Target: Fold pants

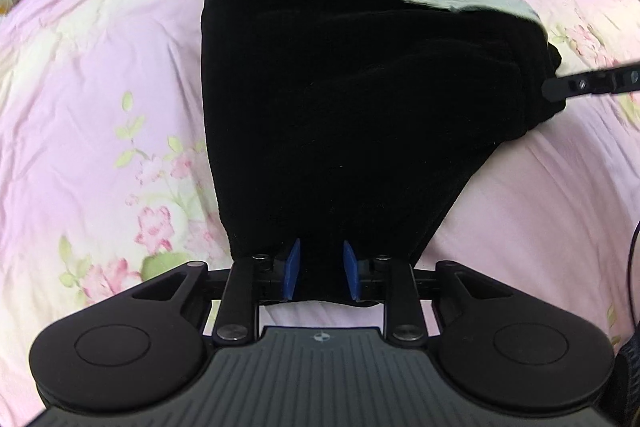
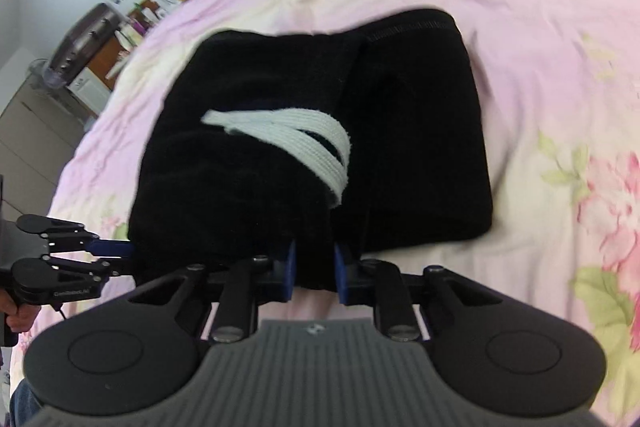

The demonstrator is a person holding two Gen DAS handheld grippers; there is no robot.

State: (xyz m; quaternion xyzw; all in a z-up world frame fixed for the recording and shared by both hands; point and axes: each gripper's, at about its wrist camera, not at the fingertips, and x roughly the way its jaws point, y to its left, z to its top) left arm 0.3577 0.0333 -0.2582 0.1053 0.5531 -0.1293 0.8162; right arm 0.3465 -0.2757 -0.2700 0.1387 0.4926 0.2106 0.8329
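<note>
Left wrist: left gripper [image 1: 321, 271] pinches pants [image 1: 352, 87] edge.

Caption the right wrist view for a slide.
Both grippers, right gripper and left gripper, clamp the near edge of folded black pants on a floral bedspread.

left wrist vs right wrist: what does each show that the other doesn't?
Only the left wrist view: the right tool from the side, reaching the right edge of the black pants, seen lengthwise.

Only the right wrist view: the left tool from the side at the pants' near left edge, the hand gripping its handle, the ribbed hem on the far layer, and cluttered furniture beyond the bed.

Both: the folded black pants, the white drawstring, the pink floral bedspread, and each view's own blue-padded fingers with fabric between them.
</note>
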